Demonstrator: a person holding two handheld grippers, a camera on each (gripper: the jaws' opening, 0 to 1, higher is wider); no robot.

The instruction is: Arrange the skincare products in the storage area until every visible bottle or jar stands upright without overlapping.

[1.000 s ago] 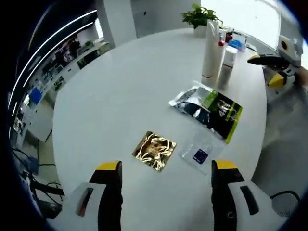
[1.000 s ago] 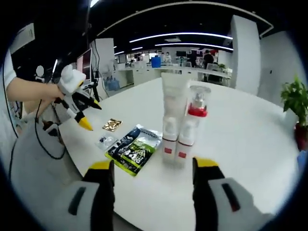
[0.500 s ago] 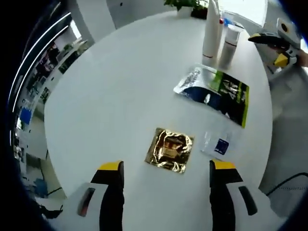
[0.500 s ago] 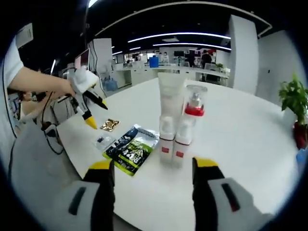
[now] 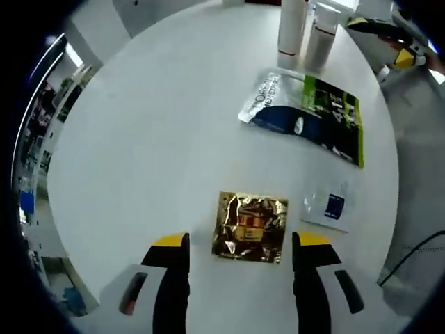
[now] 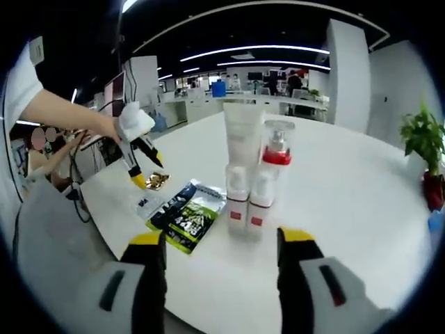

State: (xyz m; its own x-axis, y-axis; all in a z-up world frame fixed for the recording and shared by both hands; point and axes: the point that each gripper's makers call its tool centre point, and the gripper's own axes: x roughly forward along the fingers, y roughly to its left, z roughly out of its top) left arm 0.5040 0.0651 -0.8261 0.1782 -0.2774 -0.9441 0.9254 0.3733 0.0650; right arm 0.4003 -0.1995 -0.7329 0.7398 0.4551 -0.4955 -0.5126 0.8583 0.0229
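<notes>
Left gripper view: the left gripper (image 5: 240, 245) hovers over the round white table (image 5: 153, 132) with its yellow-tipped fingers (image 5: 172, 243) spread apart and empty. A gold foil sachet (image 5: 251, 227) lies flat on the table between them. Just right of it lies a small clear sachet (image 5: 329, 207) with a blue label. Farther off lies a flat silver, blue and green pouch (image 5: 306, 115). At the far edge stand a white tube (image 5: 290, 29) and a white pump bottle (image 5: 321, 36), upright and side by side. The right gripper (image 5: 389, 43) enters at the far right.

Right gripper view: the right gripper (image 6: 219, 245) is held near the table edge, its fingers (image 6: 148, 248) parted and holding nothing. Beyond them the tube (image 6: 241, 167) and the red-collared pump bottle (image 6: 268, 177) stand upright, touching or nearly so. To their left lie the pouch (image 6: 188, 214), the clear sachet (image 6: 147, 204) and the gold sachet (image 6: 157, 181). A person's hand (image 6: 132, 125) holds the left gripper (image 6: 144, 168) pointing down above the gold sachet. A potted plant (image 6: 425, 142) stands at the far right.
</notes>
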